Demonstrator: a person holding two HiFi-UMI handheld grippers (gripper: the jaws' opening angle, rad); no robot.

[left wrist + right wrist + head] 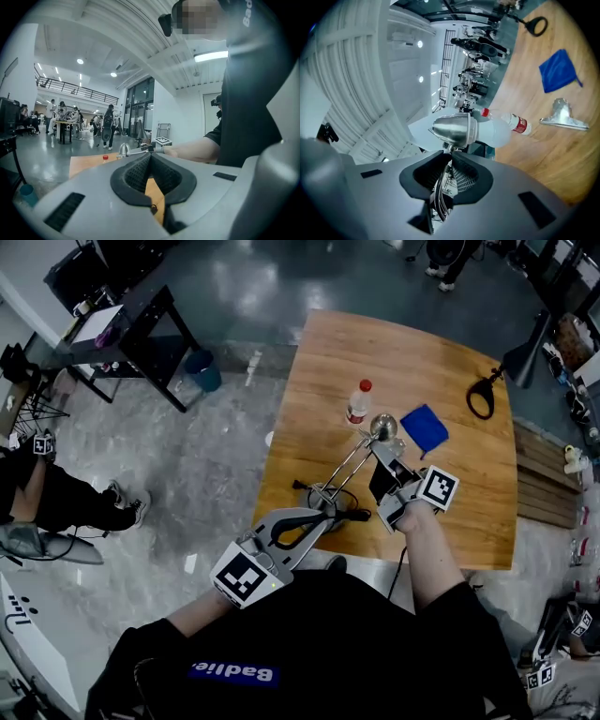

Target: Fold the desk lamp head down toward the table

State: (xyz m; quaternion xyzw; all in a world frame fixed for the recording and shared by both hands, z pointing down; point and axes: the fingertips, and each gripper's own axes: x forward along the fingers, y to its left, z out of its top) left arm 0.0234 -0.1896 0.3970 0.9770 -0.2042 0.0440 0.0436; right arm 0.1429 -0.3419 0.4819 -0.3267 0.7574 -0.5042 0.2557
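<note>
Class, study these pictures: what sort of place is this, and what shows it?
Probably a large open workroom or lab hall: a polished grey floor, a railed upper gallery, and people gathered round another table.

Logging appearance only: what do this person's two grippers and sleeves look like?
The left gripper and right gripper match. Each has a smooth light-grey shell with dark slots, and black ribbed pads line a rounded jaw opening. Each carries a white cube printed with black square markers. The person wears a black short-sleeved top.
</note>
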